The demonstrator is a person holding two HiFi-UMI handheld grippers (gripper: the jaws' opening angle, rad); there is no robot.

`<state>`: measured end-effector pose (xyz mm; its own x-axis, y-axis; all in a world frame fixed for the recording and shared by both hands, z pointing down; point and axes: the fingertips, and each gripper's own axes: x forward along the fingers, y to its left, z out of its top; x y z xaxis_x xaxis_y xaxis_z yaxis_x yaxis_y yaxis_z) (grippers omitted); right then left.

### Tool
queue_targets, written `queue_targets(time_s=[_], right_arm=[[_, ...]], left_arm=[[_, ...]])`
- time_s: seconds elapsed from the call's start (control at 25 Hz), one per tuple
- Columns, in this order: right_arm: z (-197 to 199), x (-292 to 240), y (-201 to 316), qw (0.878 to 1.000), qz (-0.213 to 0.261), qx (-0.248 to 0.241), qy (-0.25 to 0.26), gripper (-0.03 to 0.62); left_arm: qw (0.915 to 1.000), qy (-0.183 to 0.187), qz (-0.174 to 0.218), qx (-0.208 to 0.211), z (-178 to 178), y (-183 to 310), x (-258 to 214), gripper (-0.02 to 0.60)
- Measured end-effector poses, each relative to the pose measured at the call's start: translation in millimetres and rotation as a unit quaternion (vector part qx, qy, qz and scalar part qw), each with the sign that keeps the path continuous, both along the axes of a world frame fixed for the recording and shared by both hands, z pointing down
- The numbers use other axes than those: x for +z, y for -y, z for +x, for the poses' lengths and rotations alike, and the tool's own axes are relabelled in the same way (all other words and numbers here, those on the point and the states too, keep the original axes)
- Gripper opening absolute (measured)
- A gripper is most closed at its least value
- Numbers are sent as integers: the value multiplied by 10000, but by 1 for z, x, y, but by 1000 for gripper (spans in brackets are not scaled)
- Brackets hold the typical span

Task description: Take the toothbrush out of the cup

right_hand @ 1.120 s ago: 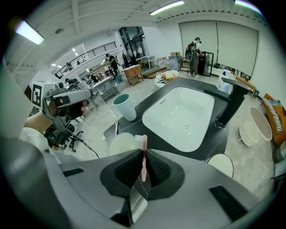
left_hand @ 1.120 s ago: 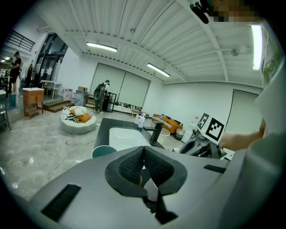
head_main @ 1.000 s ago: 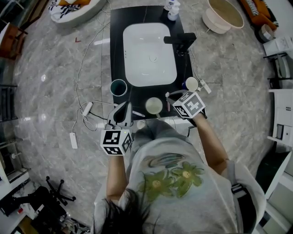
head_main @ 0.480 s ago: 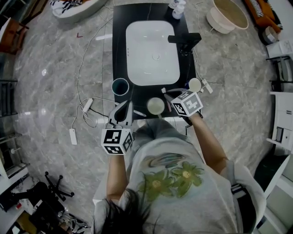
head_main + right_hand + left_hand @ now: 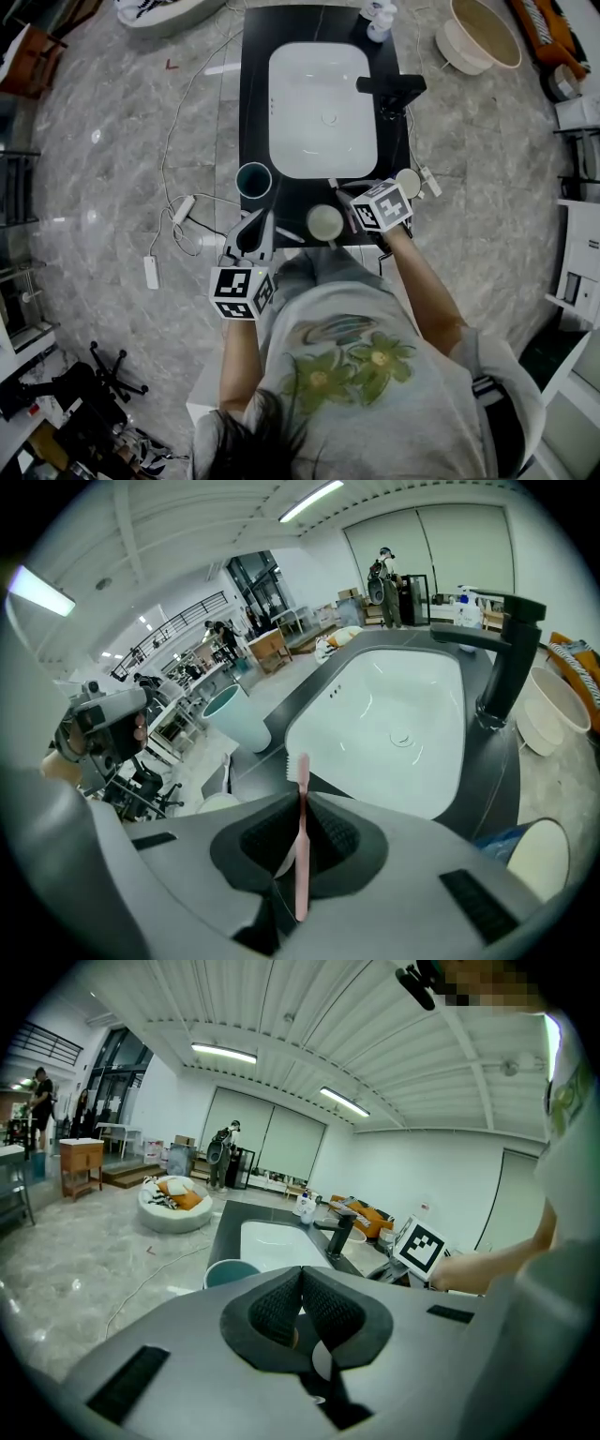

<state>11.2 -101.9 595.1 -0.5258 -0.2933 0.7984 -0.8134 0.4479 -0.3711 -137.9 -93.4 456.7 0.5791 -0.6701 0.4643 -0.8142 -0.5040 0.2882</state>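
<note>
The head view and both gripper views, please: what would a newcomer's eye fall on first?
A pink toothbrush clamped in the right gripper, its head pointing toward the white basin. Beyond it stand a tall black faucet at the basin's right edge and a teal cup to the left.

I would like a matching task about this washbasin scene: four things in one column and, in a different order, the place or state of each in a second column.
1. pink toothbrush
2. teal cup
3. black faucet
4. left gripper

A. jaws together, nothing between them
B. stands at the right side of the basin
C. clamped in the right gripper
D. stands on the counter, at the basin's near left corner

Pairs: 1-C, 2-D, 3-B, 4-A.
</note>
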Motion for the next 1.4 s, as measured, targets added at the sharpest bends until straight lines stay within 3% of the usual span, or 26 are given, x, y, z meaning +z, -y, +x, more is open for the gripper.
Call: queue_targets(time_s=[0.64,1.4], right_arm=[[-12,52,28,9976,-689,20,116,52],[-17,73,34,9957,-920,19,-65,52]], left_arm=[[9996,76,-156,-203,-9,11,12,17],[9995,43,-226,-194,-10,15,20,17]])
